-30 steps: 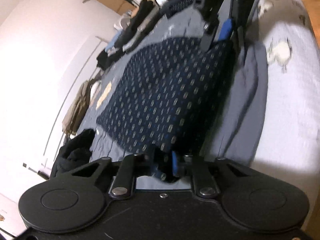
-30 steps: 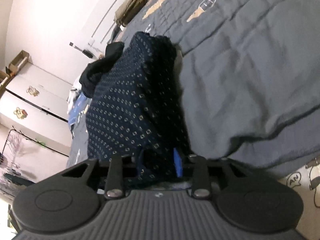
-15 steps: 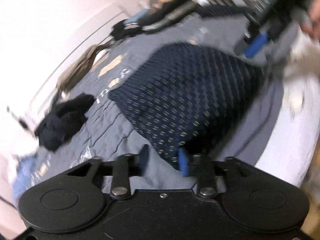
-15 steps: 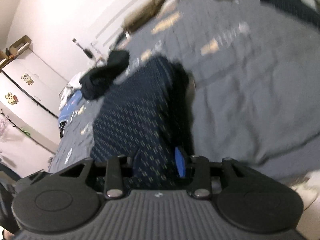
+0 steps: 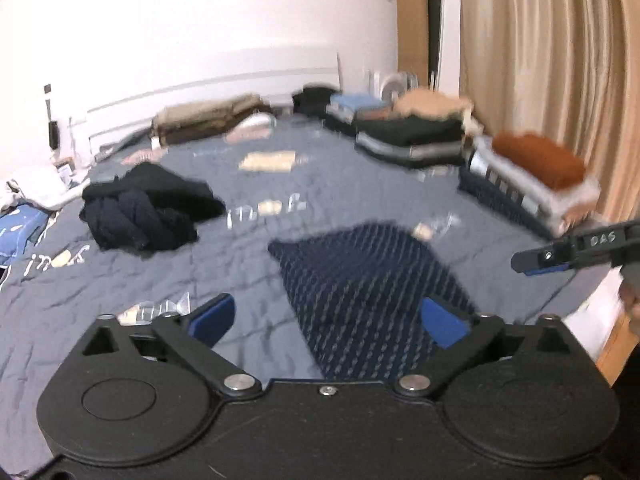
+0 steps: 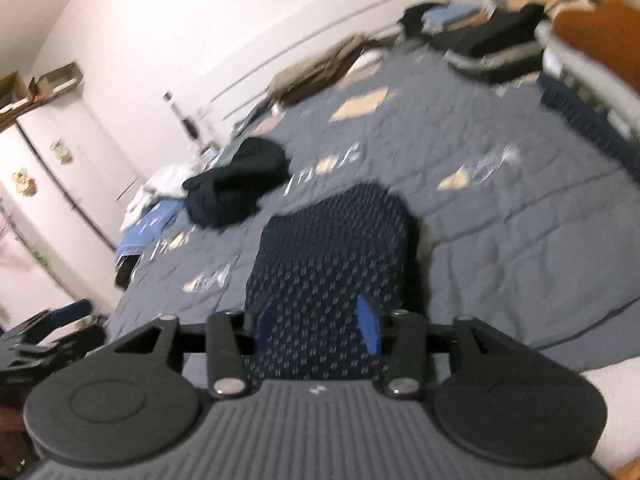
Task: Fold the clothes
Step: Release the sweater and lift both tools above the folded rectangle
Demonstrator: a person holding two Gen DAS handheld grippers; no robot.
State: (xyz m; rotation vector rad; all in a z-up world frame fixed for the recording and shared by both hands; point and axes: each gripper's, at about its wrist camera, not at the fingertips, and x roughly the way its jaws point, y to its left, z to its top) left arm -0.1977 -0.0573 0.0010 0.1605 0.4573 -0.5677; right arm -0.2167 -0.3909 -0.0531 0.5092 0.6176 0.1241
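A folded navy garment with a small pale print (image 5: 368,280) lies flat on the grey bed cover near the front edge; it also shows in the right wrist view (image 6: 332,248). My left gripper (image 5: 328,318) is open wide and empty, just above the garment's near edge. My right gripper (image 6: 318,322) is open with its blue pads apart over the garment's near end, holding nothing. The right gripper's finger shows at the right edge of the left wrist view (image 5: 560,258). A crumpled heap of dark clothes (image 5: 148,208) lies to the left on the bed.
Stacks of folded clothes (image 5: 528,176) line the bed's right side by the curtain, with more stacks behind (image 5: 412,136). A brown folded item (image 5: 208,122) lies at the headboard. The bed's front edge (image 5: 592,308) is at right. A white wardrobe (image 6: 52,168) stands left.
Both grippers let go of the navy garment and opened. It now lies flat on the bed. Both views swung up and back, level with the bed.
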